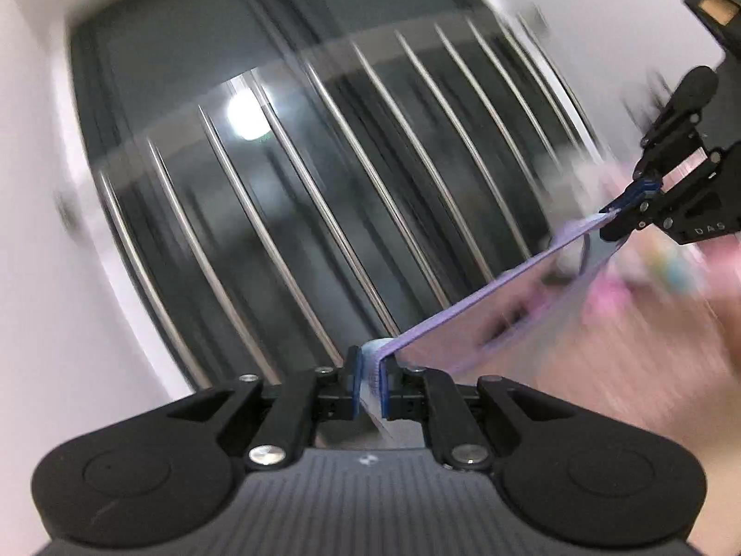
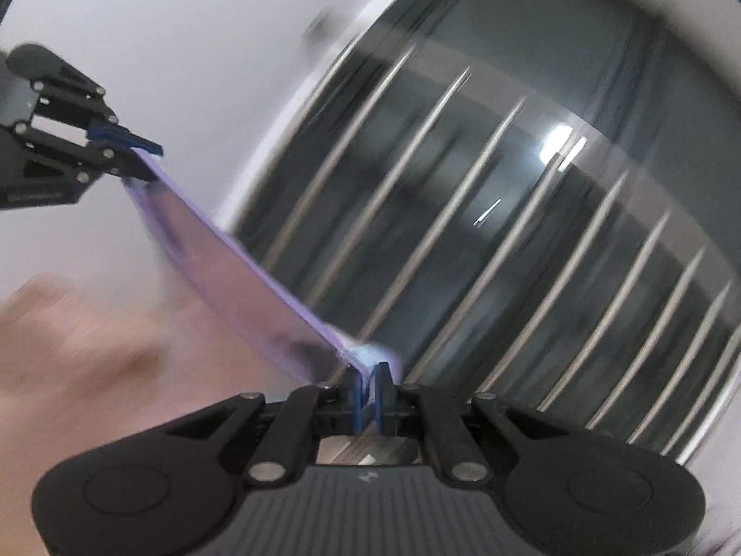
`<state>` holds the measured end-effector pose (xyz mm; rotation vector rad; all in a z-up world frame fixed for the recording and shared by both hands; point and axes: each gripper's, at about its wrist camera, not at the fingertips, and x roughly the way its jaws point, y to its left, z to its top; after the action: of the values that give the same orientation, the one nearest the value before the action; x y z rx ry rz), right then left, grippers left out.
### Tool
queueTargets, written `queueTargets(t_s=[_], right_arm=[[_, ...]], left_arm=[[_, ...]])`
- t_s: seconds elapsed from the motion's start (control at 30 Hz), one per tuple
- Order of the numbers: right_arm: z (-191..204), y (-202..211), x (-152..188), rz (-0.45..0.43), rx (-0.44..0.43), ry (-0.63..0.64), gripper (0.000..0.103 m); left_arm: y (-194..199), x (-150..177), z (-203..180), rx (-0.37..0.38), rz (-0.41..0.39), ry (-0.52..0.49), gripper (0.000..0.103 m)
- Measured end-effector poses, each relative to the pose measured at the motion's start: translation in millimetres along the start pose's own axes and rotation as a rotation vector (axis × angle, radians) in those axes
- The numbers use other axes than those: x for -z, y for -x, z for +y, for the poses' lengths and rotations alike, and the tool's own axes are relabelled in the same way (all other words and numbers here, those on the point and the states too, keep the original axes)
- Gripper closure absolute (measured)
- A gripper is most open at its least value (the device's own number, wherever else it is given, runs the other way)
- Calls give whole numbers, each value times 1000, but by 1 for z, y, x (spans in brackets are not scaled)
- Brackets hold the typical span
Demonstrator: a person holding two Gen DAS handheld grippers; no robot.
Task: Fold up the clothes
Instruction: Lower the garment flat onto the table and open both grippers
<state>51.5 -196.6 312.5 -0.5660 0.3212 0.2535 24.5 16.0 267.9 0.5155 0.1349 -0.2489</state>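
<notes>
A light purple garment (image 1: 467,306) is stretched taut in the air between my two grippers. My left gripper (image 1: 369,384) is shut on one corner of its edge. My right gripper (image 1: 623,217) shows at the right of the left wrist view, shut on the other corner. In the right wrist view, my right gripper (image 2: 368,391) pinches the purple garment (image 2: 241,259), and my left gripper (image 2: 139,157) holds the far corner at upper left. The cloth hangs below the taut edge and is blurred.
Both views are motion-blurred. A dark window with slanting metal bars (image 1: 287,213) fills the background, also in the right wrist view (image 2: 509,241). White wall (image 2: 162,46) surrounds it. A blurred pinkish surface (image 1: 625,347) lies low at the right.
</notes>
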Motion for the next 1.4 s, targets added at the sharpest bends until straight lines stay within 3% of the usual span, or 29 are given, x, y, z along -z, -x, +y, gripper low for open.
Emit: queueTargets(t_s=[0.07, 0.1, 0.13, 0.2, 0.27, 0.33, 0.37, 0.47, 0.53, 0.63, 0.73, 0.87, 0.9, 0.93, 0.97, 1.0, 1.03, 1.13, 1.3, 1.4], right_arm=[[48, -15, 75, 183, -161, -28, 90], [72, -20, 113, 269, -232, -49, 90], [93, -16, 147, 334, -276, -91, 90], [122, 7, 204, 406, -344, -211, 87], [133, 36, 238, 431, -369, -357, 74], [133, 59, 253, 412, -332, -475, 58], [130, 61, 255, 400, -315, -503, 55], [123, 66, 259, 365, -266, -583, 54], [118, 68, 261, 341, -234, -628, 54], [118, 44, 256, 289, -232, -662, 55], [127, 4, 253, 296, -240, -699, 55], [133, -35, 255, 318, -220, -756, 56], [133, -42, 256, 317, -220, -777, 56], [133, -48, 257, 321, -219, -794, 65], [135, -55, 258, 335, -214, -796, 87], [137, -59, 258, 342, -207, -786, 97], [138, -57, 257, 349, -204, -776, 101], [140, -48, 256, 365, -203, -756, 102], [133, -6, 264, 380, -232, -814, 102], [123, 31, 268, 320, -203, -857, 83]], left_arm=[[18, 80, -49, 79, 147, 82, 83], [28, 119, -69, 110, 253, 178, 75], [39, 156, -86, 133, 358, 279, 74], [65, 213, -108, 137, 515, 436, 74], [92, 241, -109, 80, 595, 575, 74], [112, 250, -92, 61, 582, 722, 70], [116, 248, -83, 54, 557, 746, 67], [106, 226, -66, 5, 499, 705, 54], [86, 219, -65, 42, 472, 687, 42], [51, 221, -77, 54, 503, 691, 40], [17, 225, -92, 56, 530, 697, 44], [-6, 233, -102, 90, 549, 720, 74], [-9, 235, -103, 93, 543, 725, 96], [-11, 236, -102, 99, 548, 743, 99], [-12, 238, -99, 93, 549, 776, 100], [-12, 239, -96, 88, 550, 806, 100], [-9, 240, -94, 80, 546, 826, 100], [10, 238, -88, 65, 523, 874, 101], [44, 225, -93, 74, 495, 842, 100], [53, 221, -96, 50, 492, 815, 98]])
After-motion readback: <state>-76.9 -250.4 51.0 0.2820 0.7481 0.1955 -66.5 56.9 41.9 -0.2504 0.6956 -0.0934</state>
